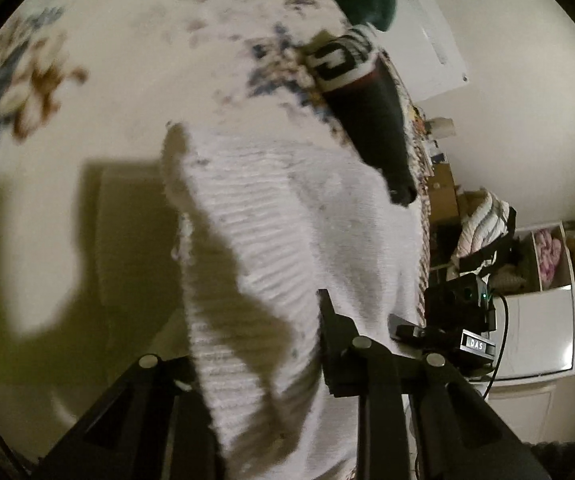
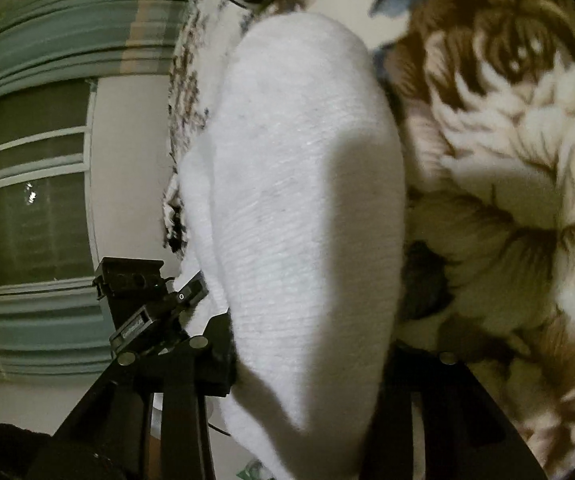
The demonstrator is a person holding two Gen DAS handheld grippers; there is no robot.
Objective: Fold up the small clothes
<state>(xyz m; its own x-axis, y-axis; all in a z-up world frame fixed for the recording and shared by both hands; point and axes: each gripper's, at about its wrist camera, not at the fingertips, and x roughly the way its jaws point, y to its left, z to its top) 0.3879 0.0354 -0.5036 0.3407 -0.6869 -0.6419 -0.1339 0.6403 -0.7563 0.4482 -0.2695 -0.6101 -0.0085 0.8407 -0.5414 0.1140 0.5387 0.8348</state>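
wrist cams close, angled down | shared: white sock (image 1: 271,216)

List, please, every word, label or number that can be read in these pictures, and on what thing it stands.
"DAS": on a small light label on the other gripper's black body.
Large black letter, perhaps "G" or "C": on the black and white sock; blurred, not sure.
Label on the black gripper body: too blurred to read.

The right tool (image 2: 307,364) grips a white sock (image 2: 299,200) over a floral blanket (image 2: 507,160).
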